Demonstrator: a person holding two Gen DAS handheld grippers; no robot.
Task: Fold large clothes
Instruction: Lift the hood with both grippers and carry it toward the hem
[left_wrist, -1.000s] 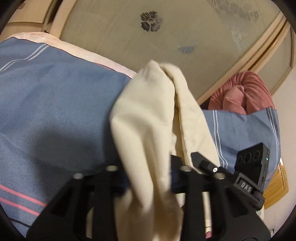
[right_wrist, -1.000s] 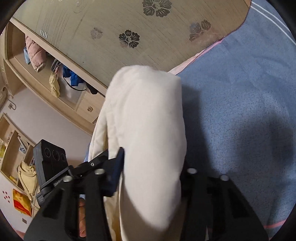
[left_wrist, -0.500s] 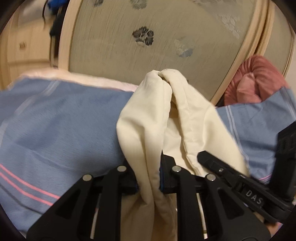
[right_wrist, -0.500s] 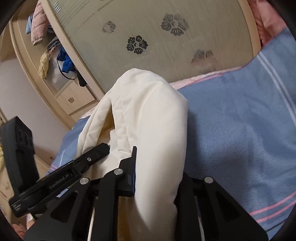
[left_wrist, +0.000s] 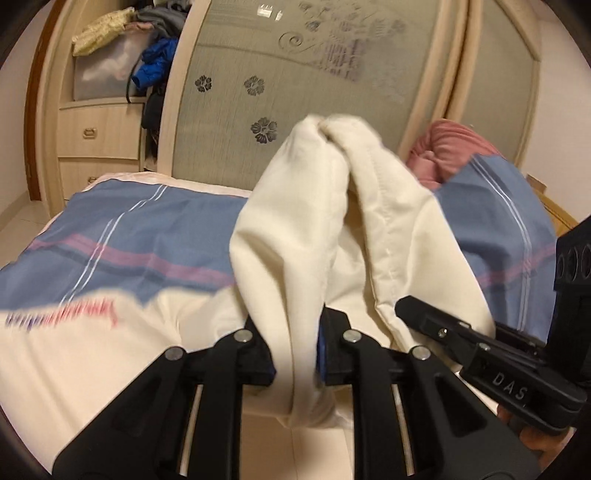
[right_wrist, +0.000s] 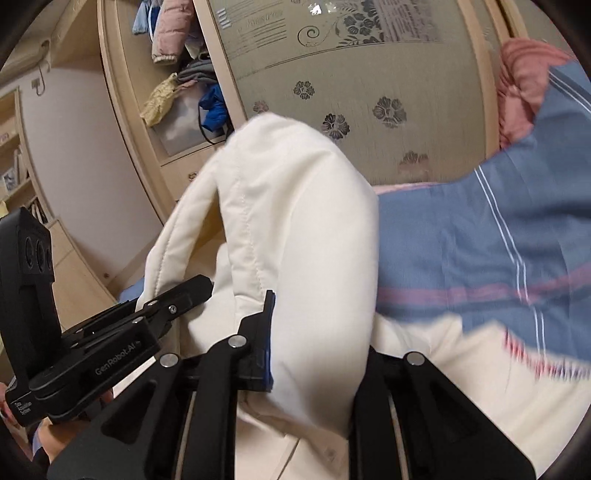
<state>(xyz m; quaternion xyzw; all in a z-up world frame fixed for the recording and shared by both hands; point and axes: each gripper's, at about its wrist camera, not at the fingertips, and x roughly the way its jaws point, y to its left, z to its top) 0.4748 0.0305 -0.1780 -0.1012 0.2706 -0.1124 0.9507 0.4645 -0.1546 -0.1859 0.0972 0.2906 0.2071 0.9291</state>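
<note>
**Both my jaws clamped on the cream garment, lifted over the bed**

My left gripper (left_wrist: 297, 343) is closed tight on a bunched fold of the cream garment (left_wrist: 295, 229); my right gripper (right_wrist: 317, 347) pinches a thicker, rounded wad of the same cloth (right_wrist: 295, 221). Nothing else sits between either pair of fingers. The fabric is smooth, matte and soft, with stitched seams running along its folded edges, and it rises ahead of both jaws in a puffy hump. The rest of it trails down below my jaws as a blurred cream sheet with a red and blue printed edge (left_wrist: 62, 314).

Beyond the jaws lies the bed (left_wrist: 122, 229), covered in blue cloth with pink and white stripes, and a pink pillow (left_wrist: 450, 147) at its far right. Behind stands a wardrobe door (left_wrist: 295, 74) with flower patterns; left of it, an open shelf (left_wrist: 107, 74) holds a clear box and heaped clothes. The bed ahead is open.
</note>
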